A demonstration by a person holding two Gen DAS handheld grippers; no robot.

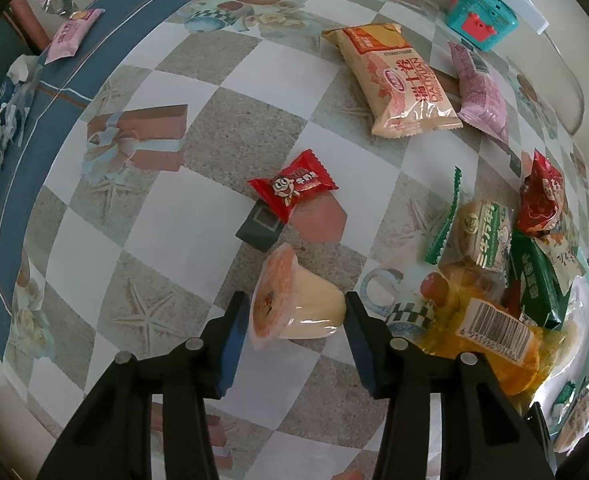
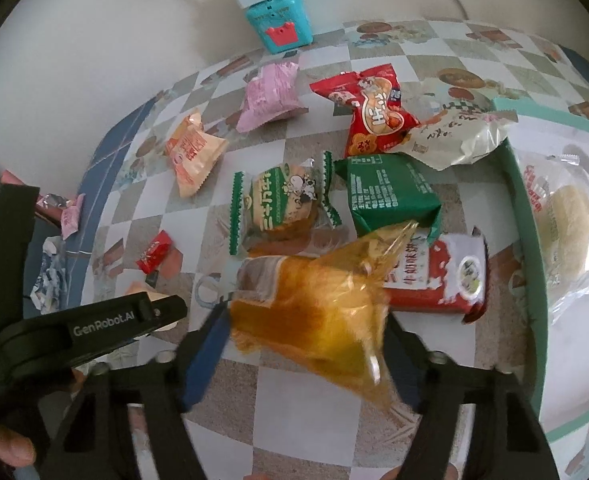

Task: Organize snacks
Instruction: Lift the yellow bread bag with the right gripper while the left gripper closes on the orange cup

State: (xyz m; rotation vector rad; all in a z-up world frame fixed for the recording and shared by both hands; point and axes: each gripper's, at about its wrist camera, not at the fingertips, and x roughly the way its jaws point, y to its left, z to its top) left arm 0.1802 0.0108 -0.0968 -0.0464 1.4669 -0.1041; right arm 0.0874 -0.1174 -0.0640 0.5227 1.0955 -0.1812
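Observation:
My left gripper point(image 1: 297, 320) is open, its blue-padded fingers on either side of a small pudding cup point(image 1: 294, 304) that lies on its side on the checkered tablecloth. A red candy point(image 1: 292, 186) lies just beyond it. My right gripper point(image 2: 306, 340) is shut on an orange-yellow cellophane bread packet point(image 2: 318, 312), held just above the table; it also shows in the left wrist view point(image 1: 490, 328). A white tray with a teal rim point(image 2: 522, 216) at the right holds a clear-wrapped bun point(image 2: 566, 220).
Loose snacks lie around: a green-edged biscuit pack point(image 2: 282, 204), a green packet point(image 2: 390, 196), a red-white carton point(image 2: 438, 276), a red bag point(image 2: 374, 112), a beige bag point(image 2: 454, 136), a pink packet point(image 2: 270, 96), an orange-cream wafer pack point(image 1: 402, 80). A teal box point(image 2: 278, 24) stands by the wall.

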